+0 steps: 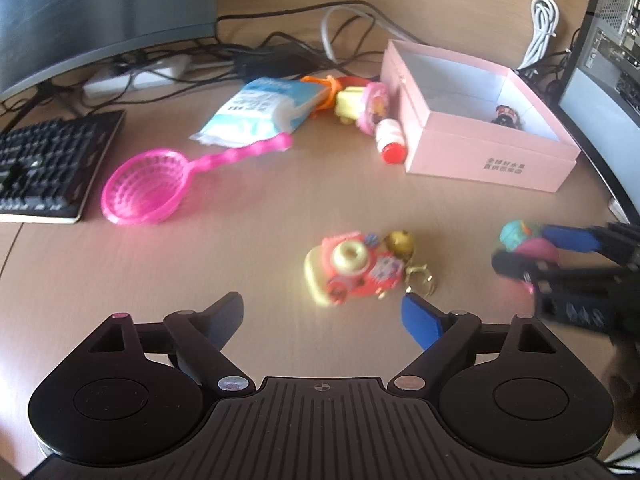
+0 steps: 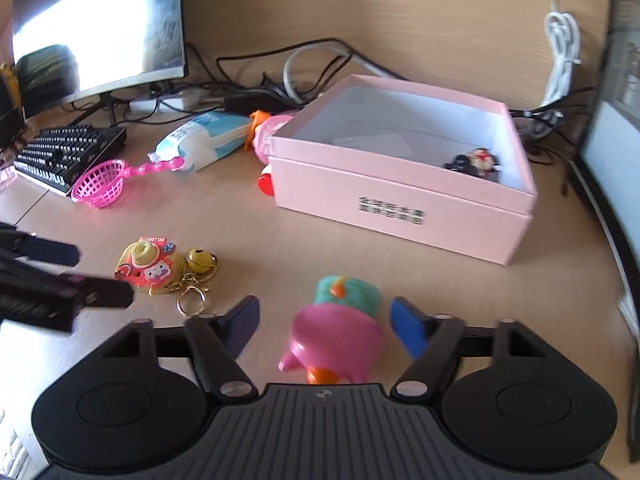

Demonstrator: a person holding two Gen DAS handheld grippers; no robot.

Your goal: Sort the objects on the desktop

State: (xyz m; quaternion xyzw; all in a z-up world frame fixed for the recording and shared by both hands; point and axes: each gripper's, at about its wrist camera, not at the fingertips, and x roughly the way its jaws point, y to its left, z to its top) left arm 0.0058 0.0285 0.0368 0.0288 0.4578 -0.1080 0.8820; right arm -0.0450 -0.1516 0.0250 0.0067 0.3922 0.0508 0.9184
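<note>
A pink-and-teal toy [image 2: 340,320] lies on the desk between the fingers of my right gripper [image 2: 324,312]. The jaws stand apart, and a gap shows on each side of the toy. The left wrist view shows the same toy [image 1: 516,236] at the right edge inside the right gripper [image 1: 524,248]. My left gripper [image 1: 322,308] is open and empty, just short of an orange-and-yellow keychain toy [image 1: 352,268] with a gold bell. An open pink box [image 2: 400,208] stands behind, with a small black figurine [image 2: 476,162] in its right corner.
Along the back lie a pink toy strainer [image 1: 148,188], a tissue pack [image 1: 256,112], a yellow-and-pink toy [image 1: 364,106] and a small red-capped bottle [image 1: 390,140] beside the box. A keyboard [image 1: 44,168], a monitor and tangled cables fill the back left.
</note>
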